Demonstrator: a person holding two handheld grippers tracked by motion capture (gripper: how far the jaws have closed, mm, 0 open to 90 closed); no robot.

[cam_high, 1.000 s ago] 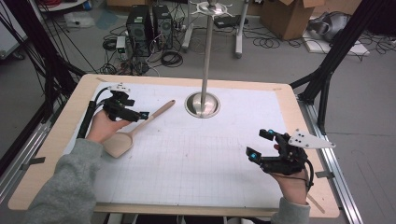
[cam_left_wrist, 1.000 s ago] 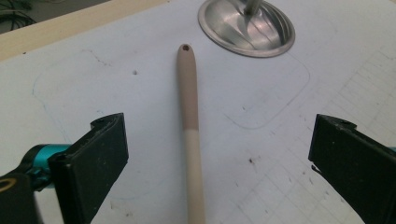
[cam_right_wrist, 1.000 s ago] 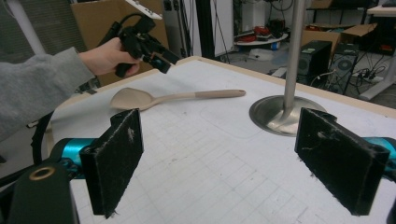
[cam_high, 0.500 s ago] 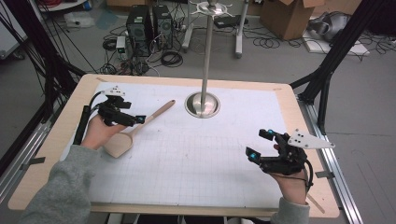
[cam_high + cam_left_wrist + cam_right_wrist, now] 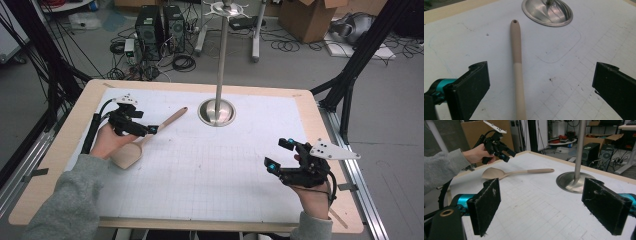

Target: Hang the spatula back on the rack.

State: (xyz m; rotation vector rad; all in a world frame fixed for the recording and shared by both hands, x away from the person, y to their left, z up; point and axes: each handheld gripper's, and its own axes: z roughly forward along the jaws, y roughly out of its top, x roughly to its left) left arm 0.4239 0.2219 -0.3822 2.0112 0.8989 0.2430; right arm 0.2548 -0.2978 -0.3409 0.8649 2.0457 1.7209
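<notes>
A: Light? Even, bright, from overhead; soft shadows on the desk (image 5: 210, 170).

B: Sharpness? High view soft and grainy. Close jaws blur slightly; the metal base (image 5: 547, 12) shows glare.

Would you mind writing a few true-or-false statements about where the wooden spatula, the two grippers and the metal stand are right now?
1. The left gripper is shut on the wooden spatula. False: its jaws are open, one on each side of the handle and clear of it.
2. The spatula lies flat on the white mat. True.
3. The right gripper holds a spoon. False: it is open, with nothing between its jaws.
4. The handle end of the spatula points toward the metal stand base. True.
5. The spatula hangs on the stand. False: it lies on the mat.
</notes>
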